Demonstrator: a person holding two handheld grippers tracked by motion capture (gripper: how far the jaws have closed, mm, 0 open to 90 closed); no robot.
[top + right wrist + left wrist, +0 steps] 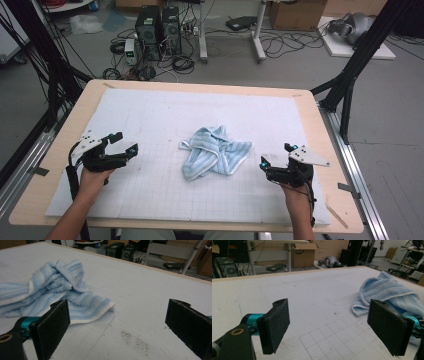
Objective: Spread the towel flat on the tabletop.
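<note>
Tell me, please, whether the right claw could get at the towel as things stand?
Probably yes. The right claw stands open beside the crumpled towel, apart from it, with only bare white mat between them. Its own view shows the towel's white-edged corner lying just ahead of the jaws.

Bare mat (150, 125) around the crumpled towel (214, 152), both flanks

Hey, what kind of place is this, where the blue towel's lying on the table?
Most likely a robotics lab or workshop: computer towers and tangled cables sit on the floor, cardboard boxes are stacked behind, and the crumpled towel lies on a gridded white mat.
</note>
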